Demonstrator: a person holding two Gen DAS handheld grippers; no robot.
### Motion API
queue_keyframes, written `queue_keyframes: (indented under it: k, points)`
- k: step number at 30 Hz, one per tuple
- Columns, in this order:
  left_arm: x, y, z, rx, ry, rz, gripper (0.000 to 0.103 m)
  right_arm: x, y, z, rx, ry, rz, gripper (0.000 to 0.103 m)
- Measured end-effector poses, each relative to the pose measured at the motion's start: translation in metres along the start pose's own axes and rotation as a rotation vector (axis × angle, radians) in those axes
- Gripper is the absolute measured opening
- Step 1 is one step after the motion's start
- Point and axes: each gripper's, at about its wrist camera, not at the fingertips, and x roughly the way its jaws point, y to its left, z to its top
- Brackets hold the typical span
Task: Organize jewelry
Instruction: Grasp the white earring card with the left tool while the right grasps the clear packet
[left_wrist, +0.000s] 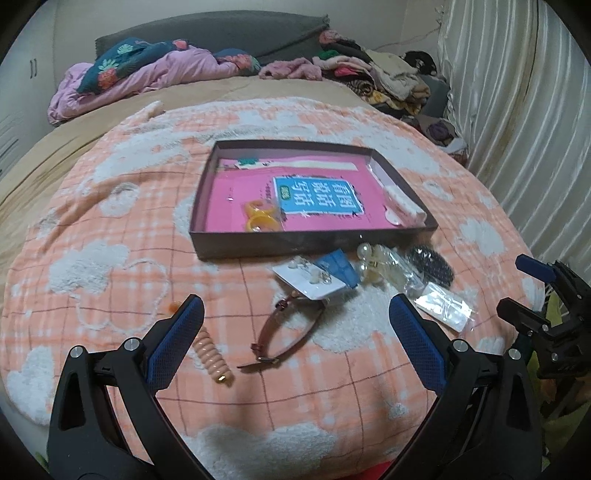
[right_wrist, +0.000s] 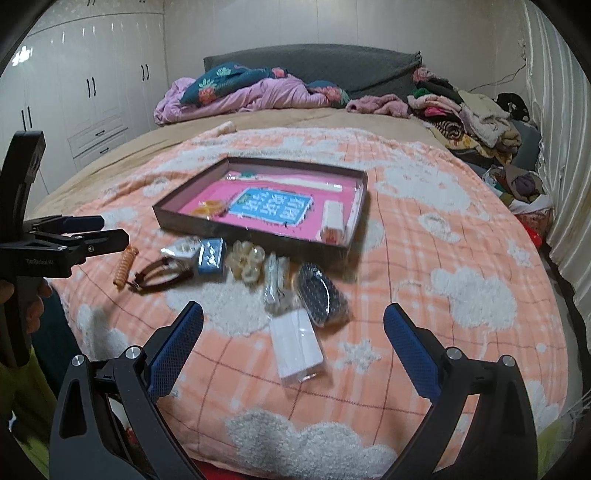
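Both grippers hang over the near edge of the peach blanket (left_wrist: 110, 206) with nothing between their fingers: the left gripper (left_wrist: 295, 325) stands wide apart, and so does the right gripper (right_wrist: 293, 332)

The jewelry lies loose in a row just ahead of both, between them and the shallow dark box (left_wrist: 258, 242), which already holds yellow rings (left_wrist: 260, 218) and a white piece (left_wrist: 402, 206) along its far-right wall

Straight ahead of the left gripper lies a brown strap (left_wrist: 291, 332), probably soft and floppy; it is best pinched across a flat run of the band, near the buckle end (left_wrist: 264, 358). Just inside the left finger sits a peach spiral hair tie (left_wrist: 216, 354), springy and light, likely to roll unless it is taken across its coils

Ahead of the right gripper lies a clear plastic packet (right_wrist: 297, 349): thin, slick, nearly weightless, so an edge pinch seems safest. Beyond it rest a dark beaded piece (right_wrist: 321, 295), a cluster of pale beads (right_wrist: 247, 260) that looks rigid and smooth, and a blue card (right_wrist: 210, 256), stiff enough to take by its rim
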Motion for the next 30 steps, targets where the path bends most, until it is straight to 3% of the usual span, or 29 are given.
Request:
queue_keyframes:
  k: [13, 30]
  points:
    - [0.029, -0.009, -0.008, 0.021, 0.057, 0.006, 0.094, 0.034, -0.002, -0.016, -0.027, 0.085, -0.025, 0.098]
    - [0.087, -0.007, 0.006, -0.010, 0.113, 0.024, 0.094, 0.067, 0.004, -0.024, -0.041, 0.116, -0.012, 0.097]
